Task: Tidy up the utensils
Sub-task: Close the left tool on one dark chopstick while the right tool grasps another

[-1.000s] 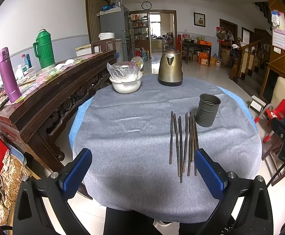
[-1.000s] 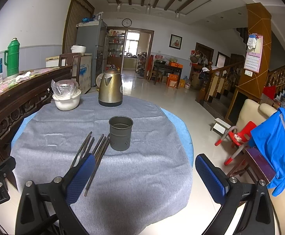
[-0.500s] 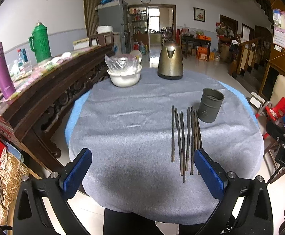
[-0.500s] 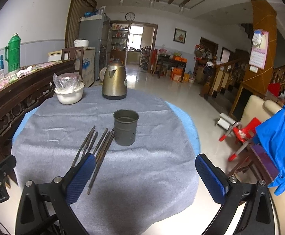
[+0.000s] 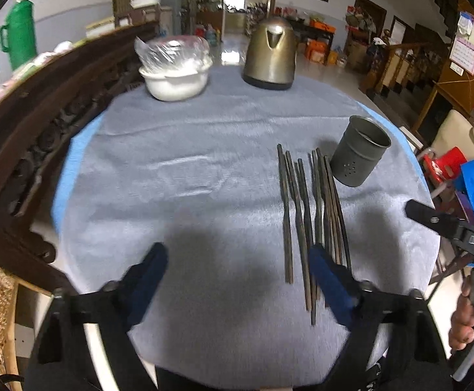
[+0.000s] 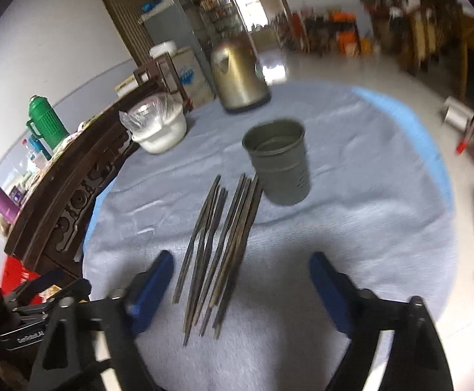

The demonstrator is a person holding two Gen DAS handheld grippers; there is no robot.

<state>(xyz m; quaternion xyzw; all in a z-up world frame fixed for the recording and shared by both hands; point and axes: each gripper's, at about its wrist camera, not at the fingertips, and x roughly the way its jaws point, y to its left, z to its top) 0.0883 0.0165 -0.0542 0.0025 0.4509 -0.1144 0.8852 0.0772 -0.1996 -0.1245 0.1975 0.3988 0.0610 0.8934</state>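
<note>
Both claws have just been narrowing yet grip nothing: the left claw (image 5: 237, 270) hangs over bare grey cloth, its right finger (image 5: 331, 280) overlapping the chopsticks (image 5: 311, 215). The right claw (image 6: 241, 280) brackets the chopsticks' near tips, untouched. The chopsticks lie bundled on the desk (image 5: 171, 179), just beside the upright metal cup (image 6: 277, 163).

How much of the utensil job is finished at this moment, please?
Nothing is finished yet: all the chopsticks lie on the grey cloth beside the metal holder, which looks empty. In hand: the left gripper and right gripper have just been closing, both empty, above the chopsticks' near ends. Left: gripping the sticks and standing them in the holder.
</note>
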